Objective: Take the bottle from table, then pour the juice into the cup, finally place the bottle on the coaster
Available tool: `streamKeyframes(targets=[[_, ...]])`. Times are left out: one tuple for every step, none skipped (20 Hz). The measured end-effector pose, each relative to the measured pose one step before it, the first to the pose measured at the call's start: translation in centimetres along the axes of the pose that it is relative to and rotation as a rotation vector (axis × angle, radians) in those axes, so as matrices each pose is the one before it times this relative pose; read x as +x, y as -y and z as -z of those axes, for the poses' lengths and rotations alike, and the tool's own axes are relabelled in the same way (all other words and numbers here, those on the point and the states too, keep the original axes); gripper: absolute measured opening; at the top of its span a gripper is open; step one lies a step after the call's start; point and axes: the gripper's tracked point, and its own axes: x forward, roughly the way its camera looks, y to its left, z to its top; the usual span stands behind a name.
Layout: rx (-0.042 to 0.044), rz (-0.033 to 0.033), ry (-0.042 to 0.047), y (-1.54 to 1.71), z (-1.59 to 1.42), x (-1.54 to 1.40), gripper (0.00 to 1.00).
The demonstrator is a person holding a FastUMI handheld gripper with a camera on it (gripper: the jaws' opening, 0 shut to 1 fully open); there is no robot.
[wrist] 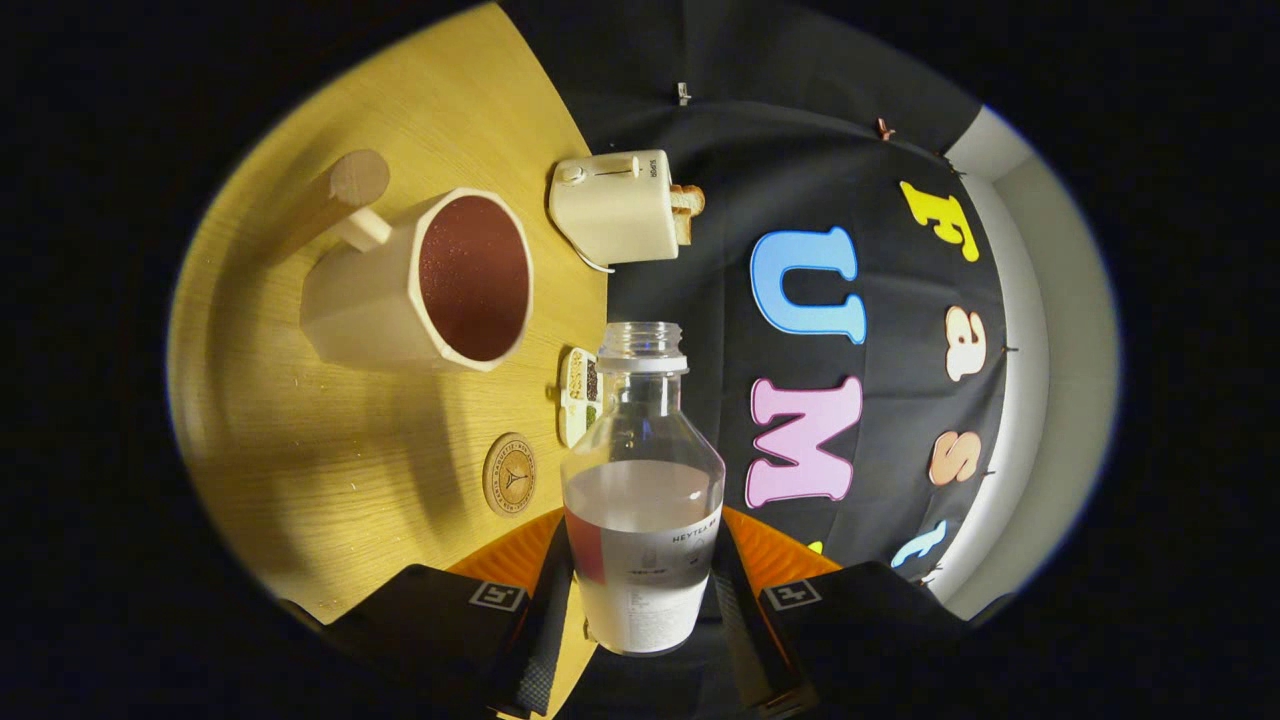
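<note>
Your gripper (640,600) is closed on the bottle (643,500): one finger presses each side of its labelled lower body, so the bottle sits between the fingers. The view is rolled, so the table (290,450) appears sideways. The bottle is clear, uncapped, and partly filled with a pale liquid whose surface lies near mid-height. Its open mouth points away from you, level with the table's back edge.

Beyond the fingers, locate the large faceted cup (420,285) near the middle of the table; its interior looks dark red, and its handle faces away from the bottle. A toaster (615,208) holding bread stands at the back edge. A small tray (578,395) lies at the same edge just beside the bottle's neck. The round coaster (509,473) lies close to the tray, apart from the cup.
</note>
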Motion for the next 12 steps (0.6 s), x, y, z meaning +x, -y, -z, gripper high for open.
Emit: streamKeyframes(targets=[[-0.01791, 0.00283, 0.01159, 0.071, -0.171, 0.169, 0.71], [-0.01748, 0.00311, 0.00942, -0.037, -0.149, 0.011, 0.71], [-0.01963, 0.00184, 0.00734, 0.004, -0.077, 0.041, 0.71], [-0.02047, 0.00392, 0.00396, -0.052, -0.124, 0.380, 0.71], [-0.01480, 0.00035, 0.00143, -0.080, 0.071, 0.126, 0.71], [-0.01566, 0.00022, -0.00217, -0.125, 0.047, -0.024, 0.71], [-0.01541, 0.00105, -0.00036, -0.058, -0.009, -0.068, 0.71], [-0.01395, 0.00071, 0.00214, 0.020, -0.213, -0.107, 0.71], [-0.01017, -0.00055, 0.00511, -0.023, -0.065, -0.129, 0.71], [-0.00576, 0.00009, 0.00280, -0.031, -0.080, 0.059, 0.71], [-0.00350, -0.00136, -0.00112, 0.016, -0.041, -0.106, 0.71], [-0.00378, -0.00137, -0.00129, -0.253, 0.011, 0.013, 0.71]])
